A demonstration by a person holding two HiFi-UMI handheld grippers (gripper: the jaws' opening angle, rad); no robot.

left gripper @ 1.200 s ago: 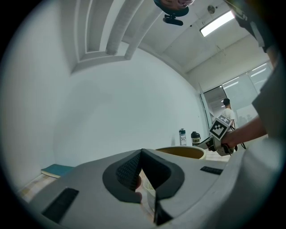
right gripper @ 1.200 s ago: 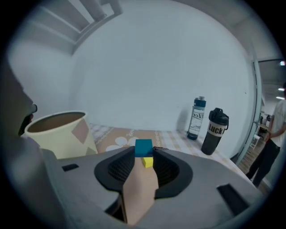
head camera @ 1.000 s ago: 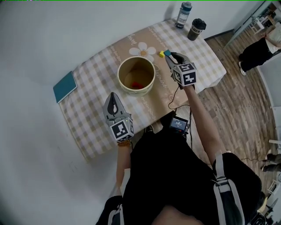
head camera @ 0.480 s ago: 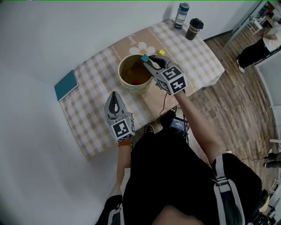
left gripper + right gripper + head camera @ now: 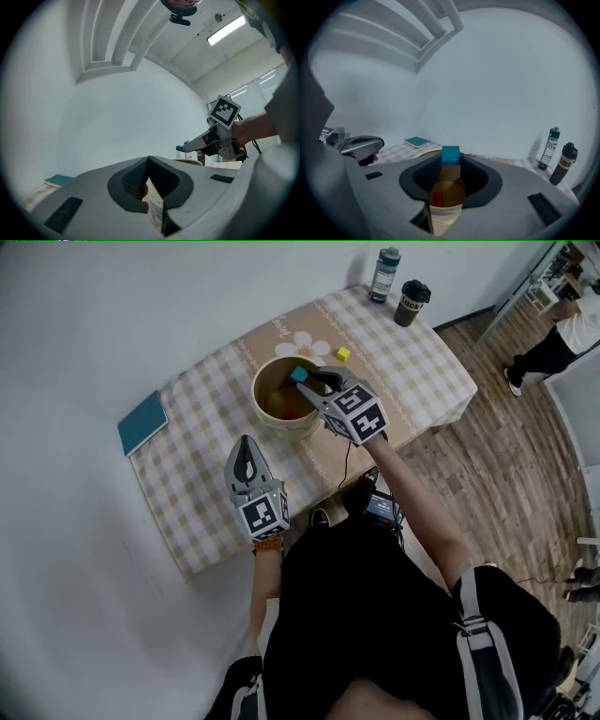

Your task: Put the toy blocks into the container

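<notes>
right gripper (image 5: 305,377) jaws clamped on blue block (image 5: 450,155), block held over container (image 5: 281,431) opening, near far rim. red block (image 5: 436,198) lies inside container. yellow block (image 5: 344,353) on worktop (image 5: 206,399), just beyond container. left gripper (image 5: 246,446) over worktop's near side, apart from container, jaws closed, nothing between. book (image 5: 142,424) at worktop's left edge; bottle (image 5: 389,271), mug (image 5: 412,302) at far corner.
</notes>
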